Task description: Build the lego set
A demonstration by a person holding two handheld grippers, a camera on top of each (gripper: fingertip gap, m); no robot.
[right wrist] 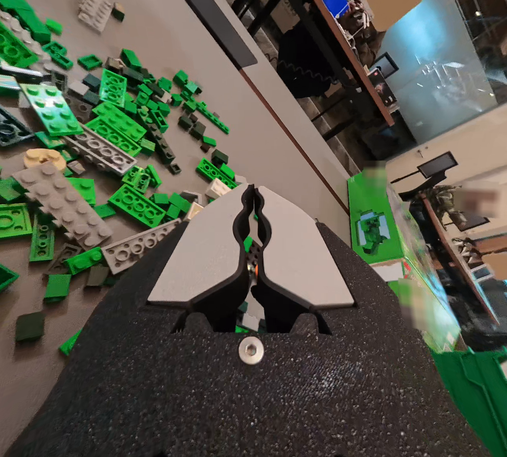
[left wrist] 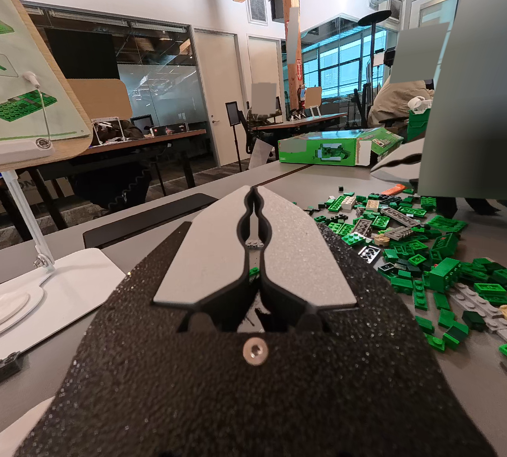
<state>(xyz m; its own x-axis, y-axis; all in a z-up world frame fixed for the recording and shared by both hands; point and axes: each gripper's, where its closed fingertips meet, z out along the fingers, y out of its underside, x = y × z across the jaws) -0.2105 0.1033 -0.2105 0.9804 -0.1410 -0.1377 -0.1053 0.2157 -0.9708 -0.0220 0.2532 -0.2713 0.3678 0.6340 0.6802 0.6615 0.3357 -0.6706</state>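
Two tools (left wrist: 255,192) (right wrist: 253,190), one green box (left wrist: 329,149), uncounted bricks (right wrist: 115,125).

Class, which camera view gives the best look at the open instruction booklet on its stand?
The left wrist view. The instruction booklet shows at the left edge, propped on a white stand, with its building diagrams facing the camera, though its left part is cut off. The right wrist view does not show the booklet at all, only loose bricks and the green box.

Left gripper (left wrist: 254,192): grey fingers closed, pinching a small grey studded Lego plate (left wrist: 255,245). To its right, a loose pile of green and grey Lego pieces (left wrist: 411,246) on the grey tabletop (left wrist: 343,177). Green cardboard set box (left wrist: 334,149) beyond. White-based instruction stand (left wrist: 41,287) on the left.
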